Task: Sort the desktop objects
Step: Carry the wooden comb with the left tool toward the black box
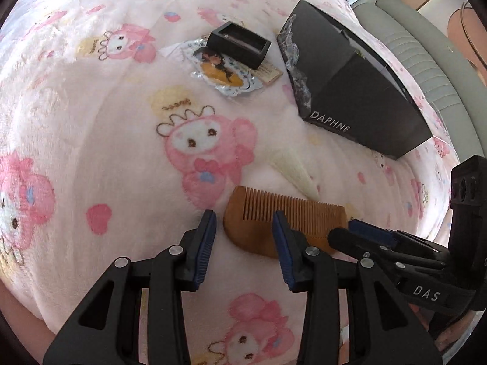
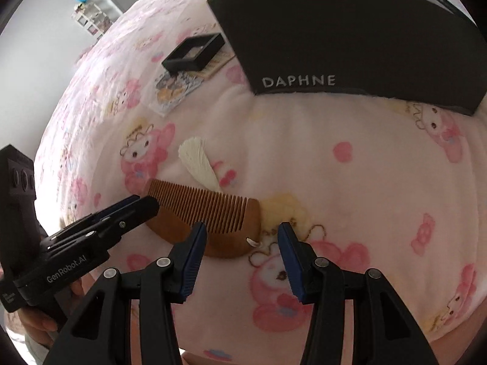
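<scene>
A brown wooden comb [image 1: 268, 225] with a cream tassel [image 1: 292, 170] lies on the pink blanket; it also shows in the right wrist view [image 2: 210, 213] with its tassel [image 2: 197, 161]. My left gripper [image 1: 245, 223] is open, its jaws either side of the comb's left end. My right gripper [image 2: 242, 228] is open, its jaws around the comb's right end. The right gripper also appears in the left wrist view [image 1: 365, 234] beside the comb. The left gripper appears in the right wrist view [image 2: 140, 203] at the comb's left end.
A large black DAPHNE box [image 1: 350, 82] stands open at the back right, also in the right wrist view [image 2: 350, 36]. A small black tray [image 1: 239, 44] lies on sticker packets [image 1: 225, 73] and a paper card. The pink cartoon blanket [image 1: 91, 121] covers the surface.
</scene>
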Demonstrator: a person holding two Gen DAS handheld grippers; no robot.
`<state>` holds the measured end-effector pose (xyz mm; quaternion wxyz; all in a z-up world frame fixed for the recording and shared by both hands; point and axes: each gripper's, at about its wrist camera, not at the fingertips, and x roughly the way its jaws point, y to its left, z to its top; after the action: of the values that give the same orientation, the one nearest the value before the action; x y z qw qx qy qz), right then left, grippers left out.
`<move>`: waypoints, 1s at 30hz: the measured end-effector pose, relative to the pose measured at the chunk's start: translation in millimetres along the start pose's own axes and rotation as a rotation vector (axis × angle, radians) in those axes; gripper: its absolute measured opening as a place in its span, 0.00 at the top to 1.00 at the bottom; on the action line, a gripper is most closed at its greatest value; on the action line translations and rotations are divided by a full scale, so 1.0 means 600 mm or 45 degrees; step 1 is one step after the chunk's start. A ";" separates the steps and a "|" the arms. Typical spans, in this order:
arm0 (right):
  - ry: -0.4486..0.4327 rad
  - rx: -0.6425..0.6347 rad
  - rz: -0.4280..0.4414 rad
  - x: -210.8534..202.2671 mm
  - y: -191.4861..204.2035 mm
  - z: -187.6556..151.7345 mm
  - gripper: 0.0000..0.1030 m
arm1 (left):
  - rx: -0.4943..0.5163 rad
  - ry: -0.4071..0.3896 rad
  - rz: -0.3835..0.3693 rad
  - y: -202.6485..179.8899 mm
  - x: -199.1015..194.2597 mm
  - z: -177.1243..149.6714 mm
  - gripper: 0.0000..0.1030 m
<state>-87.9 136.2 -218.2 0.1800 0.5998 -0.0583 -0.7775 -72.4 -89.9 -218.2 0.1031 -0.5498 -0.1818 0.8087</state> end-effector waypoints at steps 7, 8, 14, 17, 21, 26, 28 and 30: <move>-0.030 0.038 0.085 0.007 -0.013 -0.005 0.56 | 0.040 0.011 0.013 -0.015 0.013 -0.004 0.56; -0.034 0.041 0.100 0.005 -0.014 -0.004 0.56 | 0.045 0.014 0.012 -0.018 0.012 -0.004 0.55; -0.102 0.026 0.111 -0.028 -0.017 -0.001 0.55 | 0.076 0.033 -0.038 -0.029 0.003 -0.015 0.55; -0.110 0.045 0.113 -0.035 -0.030 -0.001 0.56 | 0.084 0.039 -0.037 -0.035 0.011 -0.017 0.55; -0.085 0.072 0.071 -0.021 -0.042 -0.001 0.56 | 0.087 0.037 -0.018 -0.037 0.010 -0.019 0.56; -0.083 0.079 0.083 -0.019 -0.051 -0.004 0.55 | 0.091 0.035 0.006 -0.040 0.009 -0.020 0.56; -0.082 0.077 0.087 -0.018 -0.052 -0.003 0.55 | 0.093 0.035 0.016 -0.041 0.009 -0.021 0.56; -0.080 0.071 0.090 -0.017 -0.051 -0.004 0.55 | 0.094 0.034 0.025 -0.042 0.009 -0.022 0.57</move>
<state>-90.0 168.3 -218.6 0.1886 0.5775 -0.1069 -0.7871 -63.0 -62.8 -216.7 0.1179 -0.5581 -0.1450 0.8085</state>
